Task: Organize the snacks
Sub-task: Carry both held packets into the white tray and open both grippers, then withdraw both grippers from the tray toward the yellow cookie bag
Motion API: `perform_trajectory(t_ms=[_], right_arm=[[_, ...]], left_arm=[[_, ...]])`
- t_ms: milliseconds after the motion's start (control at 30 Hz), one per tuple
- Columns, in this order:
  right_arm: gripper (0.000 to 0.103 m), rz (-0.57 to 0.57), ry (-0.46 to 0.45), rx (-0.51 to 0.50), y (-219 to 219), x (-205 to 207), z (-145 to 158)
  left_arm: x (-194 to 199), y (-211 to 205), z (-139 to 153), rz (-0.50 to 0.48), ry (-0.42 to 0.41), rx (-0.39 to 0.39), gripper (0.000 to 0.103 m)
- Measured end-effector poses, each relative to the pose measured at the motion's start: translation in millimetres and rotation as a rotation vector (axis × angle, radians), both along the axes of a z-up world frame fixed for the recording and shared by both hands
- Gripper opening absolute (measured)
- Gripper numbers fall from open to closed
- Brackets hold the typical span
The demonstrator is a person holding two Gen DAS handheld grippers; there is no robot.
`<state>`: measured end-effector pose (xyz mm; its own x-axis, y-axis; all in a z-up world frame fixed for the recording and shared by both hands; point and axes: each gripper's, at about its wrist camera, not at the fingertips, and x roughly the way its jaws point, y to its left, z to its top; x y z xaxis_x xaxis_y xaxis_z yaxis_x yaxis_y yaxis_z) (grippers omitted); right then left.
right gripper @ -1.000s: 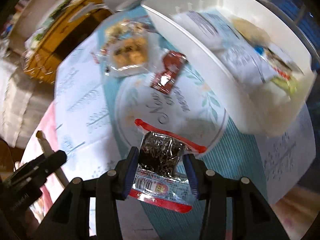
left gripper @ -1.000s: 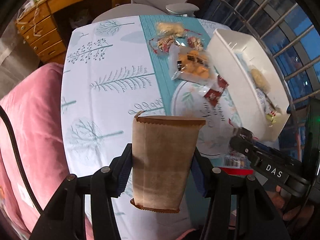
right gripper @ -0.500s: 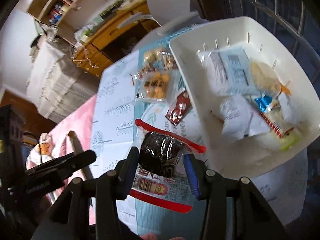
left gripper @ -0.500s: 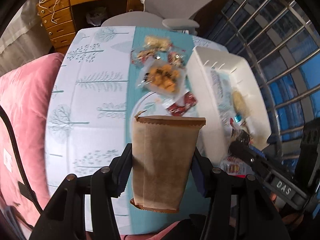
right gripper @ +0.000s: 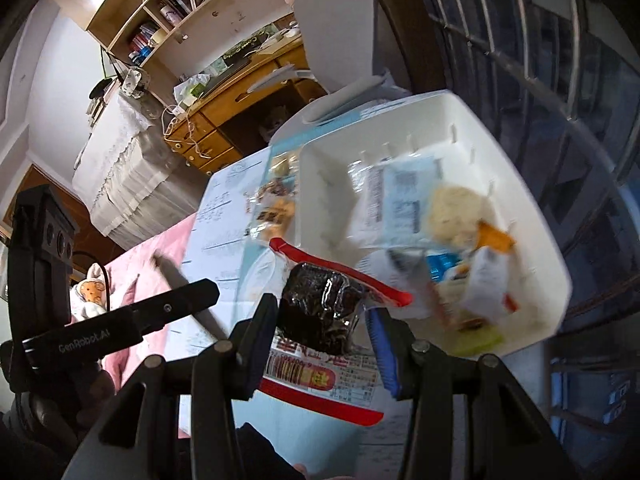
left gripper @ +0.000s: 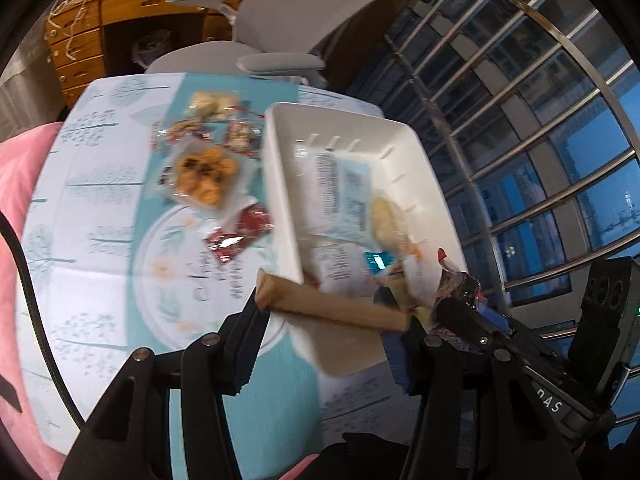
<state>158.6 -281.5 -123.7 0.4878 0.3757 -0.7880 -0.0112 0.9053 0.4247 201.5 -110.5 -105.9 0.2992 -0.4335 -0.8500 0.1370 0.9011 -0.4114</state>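
In the left wrist view my left gripper (left gripper: 328,322) is shut on a brown paper packet (left gripper: 332,306), seen nearly edge-on over the near corner of the white bin (left gripper: 276,168). The bin holds several wrapped snacks. At the right of the same view, my right gripper (left gripper: 460,312) hangs over the bin's near end. In the right wrist view my right gripper (right gripper: 324,320) is shut on a dark snack packet (right gripper: 320,312) with red edges, just above the bin's (right gripper: 328,200) near rim. The left gripper (right gripper: 176,304) shows at the left.
Loose on the tablecloth left of the bin lie an orange snack bag (left gripper: 204,172), a red packet (left gripper: 238,232) and other small packets (left gripper: 212,120). A grey chair (left gripper: 280,64) and wooden desk (left gripper: 120,40) stand behind the table. Window bars (left gripper: 520,120) run along the right, a pink cushion (left gripper: 20,160) at left.
Both grippers have risen and moved from the open tablecloth to the bin, each still holding its packet. The brown packet has tipped from face-on to nearly edge-on.
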Motion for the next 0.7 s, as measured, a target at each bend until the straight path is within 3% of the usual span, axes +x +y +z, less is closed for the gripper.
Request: perform_trajectory(t_ms=[100, 467, 700], right_arm=[[0.046, -0.023, -0.001, -0.027, -21, -2, 2], [0.047, -0.101, 0.031, -0.058, -65, -3, -5], [0.051, -0.11, 0.055, -0.041, -68, -5, -11]], left_arm=[[0, -18, 3, -0.021, -0.032, -0.046, 0.043], [4, -54, -12, -0.037, 0.003, -0.098, 0.043], [2, -54, -15, -0.04, 0.018, -0.075, 0.05]])
